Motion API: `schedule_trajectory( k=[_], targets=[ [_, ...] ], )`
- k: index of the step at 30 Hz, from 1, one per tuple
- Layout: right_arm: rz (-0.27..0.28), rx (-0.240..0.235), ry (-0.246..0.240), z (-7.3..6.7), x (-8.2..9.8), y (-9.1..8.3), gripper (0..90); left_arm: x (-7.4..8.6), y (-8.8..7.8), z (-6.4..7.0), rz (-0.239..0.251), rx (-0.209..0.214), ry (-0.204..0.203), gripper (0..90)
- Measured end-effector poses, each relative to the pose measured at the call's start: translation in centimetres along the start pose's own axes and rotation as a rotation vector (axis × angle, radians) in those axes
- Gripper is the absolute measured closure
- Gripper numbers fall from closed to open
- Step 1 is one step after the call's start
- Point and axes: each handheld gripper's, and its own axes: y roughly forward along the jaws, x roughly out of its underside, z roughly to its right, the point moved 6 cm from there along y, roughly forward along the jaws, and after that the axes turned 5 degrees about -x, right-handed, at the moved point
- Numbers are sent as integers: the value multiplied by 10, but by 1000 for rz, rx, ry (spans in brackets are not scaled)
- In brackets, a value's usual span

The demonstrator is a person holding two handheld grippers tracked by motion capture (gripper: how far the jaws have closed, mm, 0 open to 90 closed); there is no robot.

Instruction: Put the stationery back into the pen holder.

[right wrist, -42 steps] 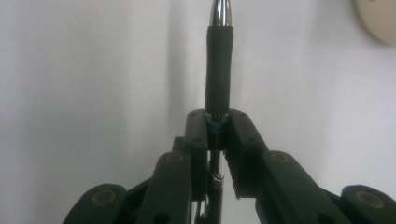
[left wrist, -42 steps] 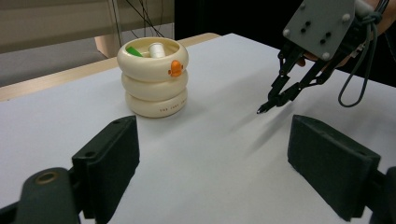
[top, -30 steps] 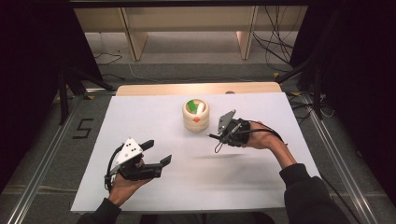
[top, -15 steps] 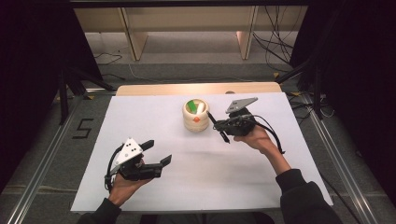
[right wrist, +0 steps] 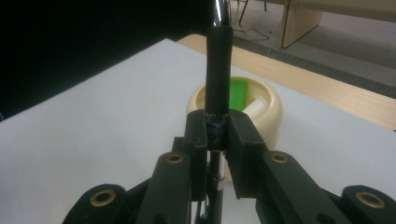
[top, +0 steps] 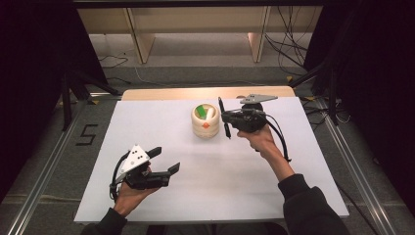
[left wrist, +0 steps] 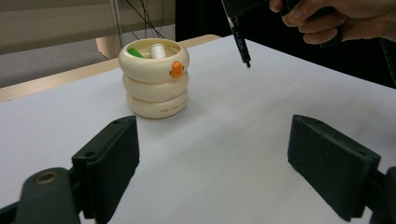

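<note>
Nearest to me, low and left of centre in the high view, my left gripper (top: 164, 160) rests in the hand just over the white table (top: 147, 122), its jaws wide apart with nothing between them; its own view shows both black pads (left wrist: 109, 158) bare.

Further up, right of centre, my right gripper (top: 224, 117) has its jaws clamped on one black pen (top: 223, 117), which stands nearly upright in the right gripper view (right wrist: 218, 70). The pen hangs just beside the cream holder (top: 205, 121), at its right edge in the high view, tip clear of the table.

The holder, one piece built like three stacked rings with an orange knob on its front, sits at the middle of the frame, towards the far side of the table. Inside I count two things: a green marker (left wrist: 136, 52) and a white one (left wrist: 158, 49).

I judge the pen is picked up and carried most of the way; what's left is to bring it over the holder's mouth, lower it in and let go.
</note>
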Motion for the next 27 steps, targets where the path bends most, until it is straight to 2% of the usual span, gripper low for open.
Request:
schedule_trajectory(
  k=[11, 19, 22, 27],
  targets=[
    [47, 15, 57, 2, -22, 13, 794, -1, -1, -1, 5, -1, 0, 162],
    [58, 26, 57, 1, -37, 22, 794, -1, -1, -1, 5, -3, 0, 162],
    [73, 24, 83, 2, -42, 26, 794, -1, -1, -1, 6, -2, -2, 162],
    [87, 27, 87, 2, -50, 31, 794, -1, -1, -1, 8, -2, -3, 162]
  ],
)
